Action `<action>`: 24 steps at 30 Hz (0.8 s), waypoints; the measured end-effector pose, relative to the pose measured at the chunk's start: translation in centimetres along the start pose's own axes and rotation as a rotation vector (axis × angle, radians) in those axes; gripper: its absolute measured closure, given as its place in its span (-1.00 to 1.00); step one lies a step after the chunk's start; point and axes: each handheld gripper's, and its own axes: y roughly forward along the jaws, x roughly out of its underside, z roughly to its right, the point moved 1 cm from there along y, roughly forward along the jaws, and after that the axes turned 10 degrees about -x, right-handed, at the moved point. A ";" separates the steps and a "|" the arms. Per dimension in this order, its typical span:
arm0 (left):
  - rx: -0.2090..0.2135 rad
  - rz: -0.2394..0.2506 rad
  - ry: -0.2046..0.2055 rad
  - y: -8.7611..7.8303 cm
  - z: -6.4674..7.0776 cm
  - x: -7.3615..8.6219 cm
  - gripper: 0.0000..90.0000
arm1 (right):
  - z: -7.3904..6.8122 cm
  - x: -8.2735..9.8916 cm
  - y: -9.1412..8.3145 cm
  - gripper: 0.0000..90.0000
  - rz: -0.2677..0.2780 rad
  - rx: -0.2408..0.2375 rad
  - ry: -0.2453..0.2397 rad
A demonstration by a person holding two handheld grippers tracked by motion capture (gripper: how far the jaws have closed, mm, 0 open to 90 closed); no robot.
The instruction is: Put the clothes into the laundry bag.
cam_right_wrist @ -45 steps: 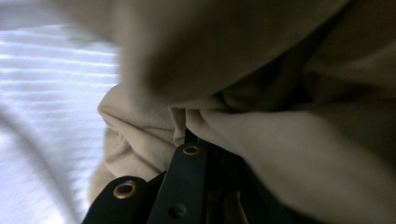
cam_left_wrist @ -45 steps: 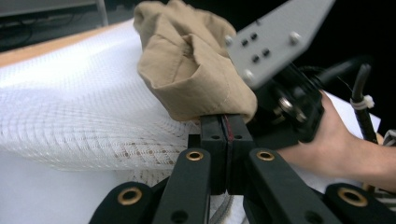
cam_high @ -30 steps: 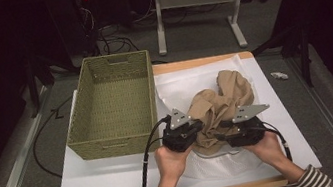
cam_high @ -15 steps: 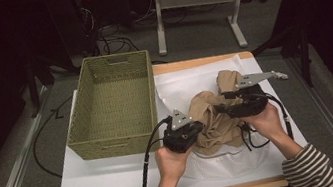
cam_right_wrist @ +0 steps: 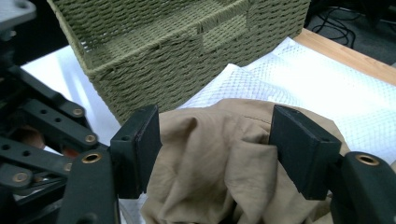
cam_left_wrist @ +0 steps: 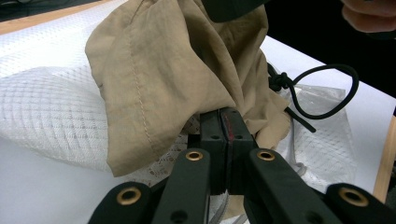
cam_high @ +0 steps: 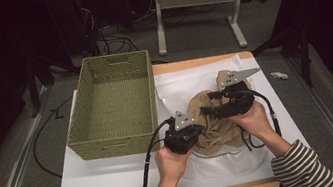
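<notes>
The surface [cam_high: 118, 182], covered in white, stands in a dim room with cables on the floor beyond. A woven basket [cam_high: 113, 107] sits at its left. The tan cloth [cam_high: 217, 126] lies bunched at centre, its front hidden by hands. The right gripper [cam_right_wrist: 215, 149] straddles it, jaws just widened; the left gripper [cam_left_wrist: 224, 135] pinches its edge shut.

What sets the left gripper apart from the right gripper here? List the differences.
The left gripper is shut, pinching the tan cloth; the right gripper has just been opening, its fingers wide with cloth between them. The left sits low near the table's front edge; the right is held higher and farther back. Both are black, with grey top plates.
</notes>
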 end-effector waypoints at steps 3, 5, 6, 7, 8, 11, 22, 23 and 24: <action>0.004 -0.005 0.011 0.1 0.2 -0.1 0.98 | 0.0 -0.1 0.8 -0.25 -0.046 0.023 0.002; 0.008 -0.001 0.013 0.1 0.2 -0.1 0.98 | 0.4 0.1 1.8 -0.23 -0.087 0.039 0.012; 0.007 0.001 0.011 -0.1 0.1 -0.1 0.98 | 0.8 0.3 2.4 -0.12 -0.113 0.050 0.009; 0.003 0.002 0.010 -0.2 -0.1 -0.2 0.98 | 1.3 0.6 2.8 0.14 -0.138 0.045 0.011; -0.001 0.001 0.007 -0.4 -0.3 -0.2 0.98 | 1.8 1.0 3.1 0.35 -0.149 0.021 0.019; -0.005 -0.003 -0.011 -0.6 -0.8 -0.1 0.98 | 2.8 2.2 2.8 0.88 -0.140 -0.033 0.050; -0.002 0.076 -0.097 -1.0 -2.1 -1.8 0.98 | -2.0 6.9 -2.7 0.96 -0.064 -0.064 -0.140; 0.000 0.082 -0.093 -1.1 -1.9 -2.1 0.98 | -2.5 7.4 -2.4 0.95 -0.087 -0.072 -0.155; 0.005 0.085 -0.088 -1.1 -1.8 -2.4 0.98 | -3.0 7.9 -1.9 0.95 -0.111 -0.078 -0.170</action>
